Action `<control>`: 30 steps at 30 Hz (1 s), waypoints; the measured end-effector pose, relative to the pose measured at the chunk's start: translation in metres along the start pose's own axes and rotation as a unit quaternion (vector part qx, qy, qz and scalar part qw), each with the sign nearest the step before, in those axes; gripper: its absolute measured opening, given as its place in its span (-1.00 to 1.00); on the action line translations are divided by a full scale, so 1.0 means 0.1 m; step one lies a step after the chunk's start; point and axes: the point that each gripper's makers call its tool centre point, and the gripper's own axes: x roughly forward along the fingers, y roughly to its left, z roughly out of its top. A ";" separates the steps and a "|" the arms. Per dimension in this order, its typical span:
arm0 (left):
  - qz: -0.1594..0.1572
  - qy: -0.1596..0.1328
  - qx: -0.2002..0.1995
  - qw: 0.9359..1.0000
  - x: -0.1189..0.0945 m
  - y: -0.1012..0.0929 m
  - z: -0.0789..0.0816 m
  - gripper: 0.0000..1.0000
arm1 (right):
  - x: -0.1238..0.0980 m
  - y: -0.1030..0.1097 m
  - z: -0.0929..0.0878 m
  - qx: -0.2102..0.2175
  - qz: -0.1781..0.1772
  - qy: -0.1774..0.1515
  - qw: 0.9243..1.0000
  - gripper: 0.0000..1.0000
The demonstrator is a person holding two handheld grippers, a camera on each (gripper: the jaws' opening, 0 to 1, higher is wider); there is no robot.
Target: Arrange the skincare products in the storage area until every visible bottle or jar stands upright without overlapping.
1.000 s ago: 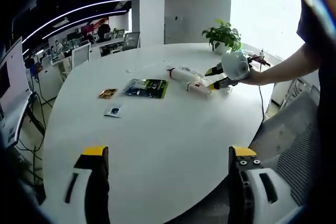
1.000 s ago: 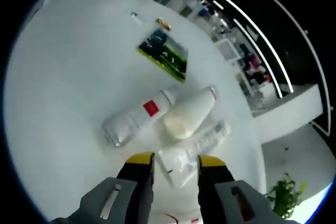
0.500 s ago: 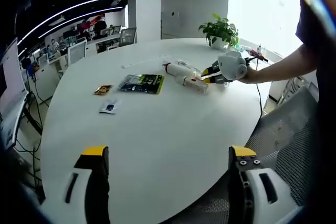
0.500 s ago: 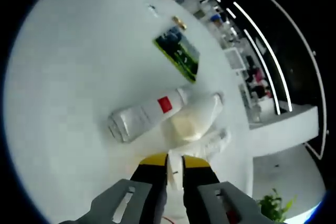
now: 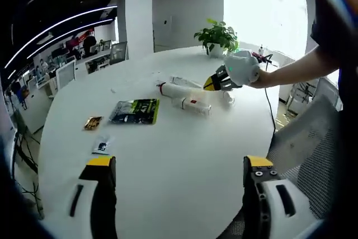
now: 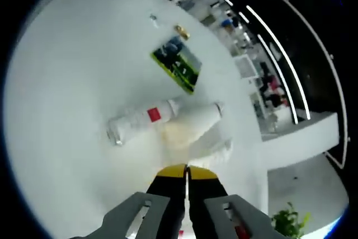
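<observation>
Your right gripper [image 6: 186,172] has its jaws pressed nearly together, with almost no gap between the yellow tips. Whether something thin is pinched between them, I cannot tell; no product shows between the tips. Just ahead of these tips lie the skincare products, all on their sides and touching each other: a bottle with a red label [image 6: 141,122] ahead and to the left, a plain white bottle [image 6: 197,125] straight ahead, and a clear tube [image 6: 215,155] close to the tips on the right side. In my judgement the gripper is so low and close because it works on the nearest one of this pile.

Your left gripper [image 5: 178,163] is wide open and holds nothing. It is well apart from the products, over the near edge of the white table [image 5: 168,149], probably waiting there so that it does not disturb the pile. Far ahead of it you can see the right gripper at the products.

Further ahead of the right tips, past the bottles, lies a flat green packet [image 6: 177,64], and two small sachets [image 5: 97,134] are beyond it. No bottle stands upright yet, so the task is at its beginning.
</observation>
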 end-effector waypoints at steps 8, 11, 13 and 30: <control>-0.041 -0.051 0.084 0.994 0.79 0.04 0.65 0.79 | 0.01 -0.27 0.02 0.081 0.038 -0.009 0.996 -1.00; -0.042 -0.066 0.084 0.993 0.84 0.04 0.79 0.79 | 0.05 -0.18 0.00 0.117 0.045 -0.030 0.992 -1.00; -0.044 -0.070 0.085 0.993 0.86 0.05 0.80 0.79 | 0.11 -0.17 0.01 0.209 0.050 -0.041 0.976 -0.99; -0.024 -0.046 0.090 0.995 0.94 0.34 0.63 0.78 | 1.46 -0.65 -0.31 0.477 0.042 0.080 0.874 -0.19</control>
